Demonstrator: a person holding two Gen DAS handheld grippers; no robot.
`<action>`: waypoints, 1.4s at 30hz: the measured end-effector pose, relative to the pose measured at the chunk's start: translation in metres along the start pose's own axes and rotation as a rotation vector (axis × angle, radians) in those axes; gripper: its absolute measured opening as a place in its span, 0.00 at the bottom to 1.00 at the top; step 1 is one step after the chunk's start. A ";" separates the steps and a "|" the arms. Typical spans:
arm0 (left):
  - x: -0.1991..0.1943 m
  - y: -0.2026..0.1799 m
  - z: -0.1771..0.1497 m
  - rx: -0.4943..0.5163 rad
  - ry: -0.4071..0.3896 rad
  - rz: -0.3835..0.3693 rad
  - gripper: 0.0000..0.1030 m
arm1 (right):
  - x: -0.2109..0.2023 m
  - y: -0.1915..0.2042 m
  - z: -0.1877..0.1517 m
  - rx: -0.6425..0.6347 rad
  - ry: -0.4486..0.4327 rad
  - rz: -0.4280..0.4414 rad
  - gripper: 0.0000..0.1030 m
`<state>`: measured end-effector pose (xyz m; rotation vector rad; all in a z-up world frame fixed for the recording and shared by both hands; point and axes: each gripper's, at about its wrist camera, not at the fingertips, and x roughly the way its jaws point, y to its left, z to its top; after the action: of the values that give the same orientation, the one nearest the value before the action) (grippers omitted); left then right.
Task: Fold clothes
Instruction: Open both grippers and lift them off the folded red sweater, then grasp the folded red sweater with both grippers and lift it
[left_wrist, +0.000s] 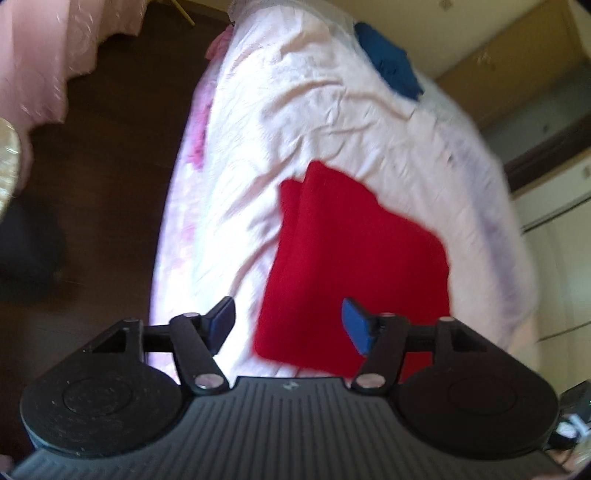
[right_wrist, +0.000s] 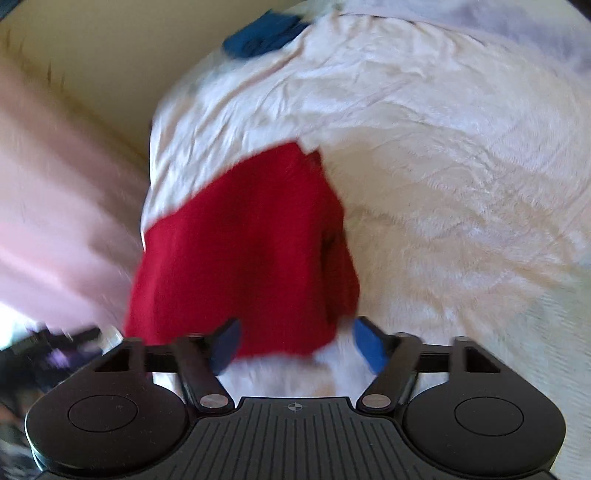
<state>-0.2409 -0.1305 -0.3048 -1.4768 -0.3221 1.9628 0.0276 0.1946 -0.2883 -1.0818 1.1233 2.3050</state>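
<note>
Both the left gripper (left_wrist: 290, 325) and the right gripper (right_wrist: 295, 345) stand wide apart, holding nothing. The red garment (left_wrist: 354, 258) lies just ahead of them on the bed (left_wrist: 332, 110), apparently folded, though blur hides detail. Next probably the blue garment (right_wrist: 262, 35), farther ahead.
</note>
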 end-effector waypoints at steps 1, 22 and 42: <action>0.008 0.005 0.005 -0.015 0.004 -0.028 0.60 | 0.001 -0.008 0.008 0.039 -0.014 0.028 0.79; 0.113 0.044 0.033 -0.202 0.088 -0.372 0.53 | 0.113 -0.083 0.073 0.248 0.050 0.374 0.83; 0.099 0.018 0.049 -0.068 0.123 -0.429 0.18 | 0.101 -0.057 0.064 0.260 0.092 0.399 0.25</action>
<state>-0.3076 -0.0731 -0.3738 -1.4237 -0.6018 1.5282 -0.0344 0.2791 -0.3695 -0.9395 1.7556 2.3175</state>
